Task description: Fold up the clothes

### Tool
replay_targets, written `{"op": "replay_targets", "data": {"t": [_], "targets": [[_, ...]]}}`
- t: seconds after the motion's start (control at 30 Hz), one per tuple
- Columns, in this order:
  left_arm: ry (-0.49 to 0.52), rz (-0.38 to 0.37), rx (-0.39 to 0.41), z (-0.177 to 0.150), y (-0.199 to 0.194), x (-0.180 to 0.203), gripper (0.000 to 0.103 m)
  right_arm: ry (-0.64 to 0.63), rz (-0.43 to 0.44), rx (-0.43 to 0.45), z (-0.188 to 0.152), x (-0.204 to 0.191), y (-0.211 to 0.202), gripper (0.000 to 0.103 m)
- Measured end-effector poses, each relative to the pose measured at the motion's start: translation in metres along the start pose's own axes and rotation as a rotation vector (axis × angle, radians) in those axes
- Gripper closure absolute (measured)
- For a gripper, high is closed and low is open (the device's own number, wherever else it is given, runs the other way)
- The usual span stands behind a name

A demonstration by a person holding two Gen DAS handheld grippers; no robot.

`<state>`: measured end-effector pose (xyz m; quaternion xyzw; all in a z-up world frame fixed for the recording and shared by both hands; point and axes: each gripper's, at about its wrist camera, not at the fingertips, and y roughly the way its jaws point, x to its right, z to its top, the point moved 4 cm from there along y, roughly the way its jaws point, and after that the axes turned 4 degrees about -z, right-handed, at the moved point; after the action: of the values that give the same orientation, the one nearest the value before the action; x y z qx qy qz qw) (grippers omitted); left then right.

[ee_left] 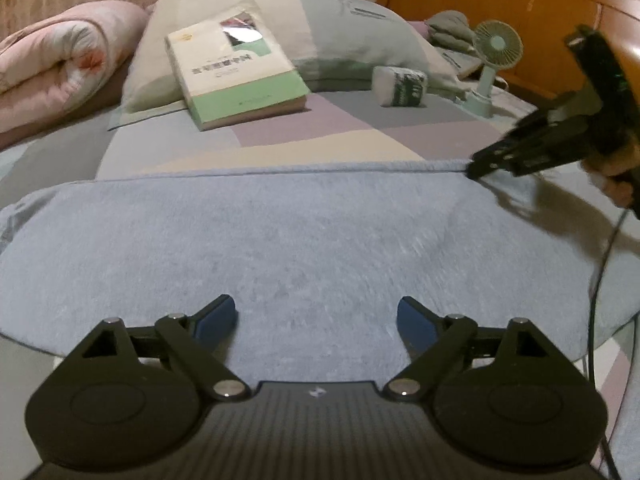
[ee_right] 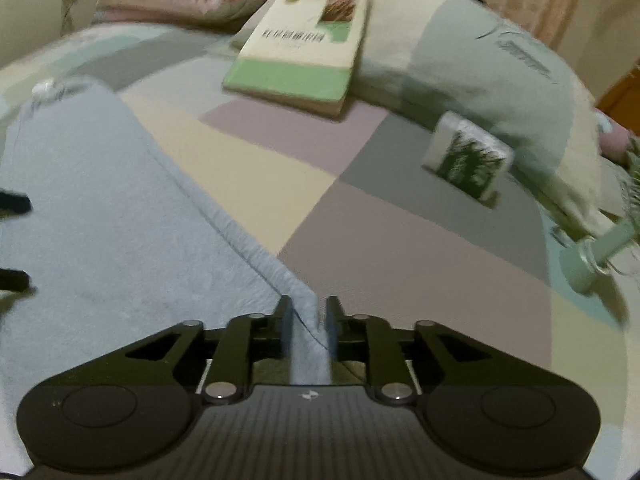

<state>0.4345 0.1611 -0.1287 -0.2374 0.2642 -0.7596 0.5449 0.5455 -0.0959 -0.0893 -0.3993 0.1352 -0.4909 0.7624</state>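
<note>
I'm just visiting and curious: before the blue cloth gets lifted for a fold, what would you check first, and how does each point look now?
1. Right tongs gripping the blue cloth at its edge: ok, the cloth's hem sits pinched between the fingers.
2. Left tongs gripping the cloth: not ok, they stand wide open above it with nothing between them.
3. Cloth lying flat: ok, mostly smooth on the bed.
4. Book off the cloth: ok, it rests against the pillow, apart from it.
5. Small fan out of the way: cannot tell, it stands close to the right tongs.
</note>
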Motion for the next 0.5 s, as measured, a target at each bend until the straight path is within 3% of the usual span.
{"op": "replay_targets", "data": {"t": [0.13, 0.2, 0.37, 0.5], "targets": [[-0.017, 0.006, 0.000, -0.001, -0.001, -0.004, 0.015, -0.045, -0.053, 0.039, -0.014, 0.017, -0.052, 0.058], [-0.013, -0.001, -0.001, 0.000, -0.003, -0.002, 0.015, -0.069, -0.092, 0.030, -0.025, 0.031, -0.068, 0.057], [0.026, -0.031, -0.009, 0.003, -0.006, 0.011, 0.015, 0.010, -0.171, -0.079, -0.075, 0.091, -0.068, 0.057], [0.062, -0.020, -0.050, 0.006, -0.009, 0.028, 0.015, 0.072, -0.138, -0.105, -0.099, 0.119, -0.049, 0.057]]}}
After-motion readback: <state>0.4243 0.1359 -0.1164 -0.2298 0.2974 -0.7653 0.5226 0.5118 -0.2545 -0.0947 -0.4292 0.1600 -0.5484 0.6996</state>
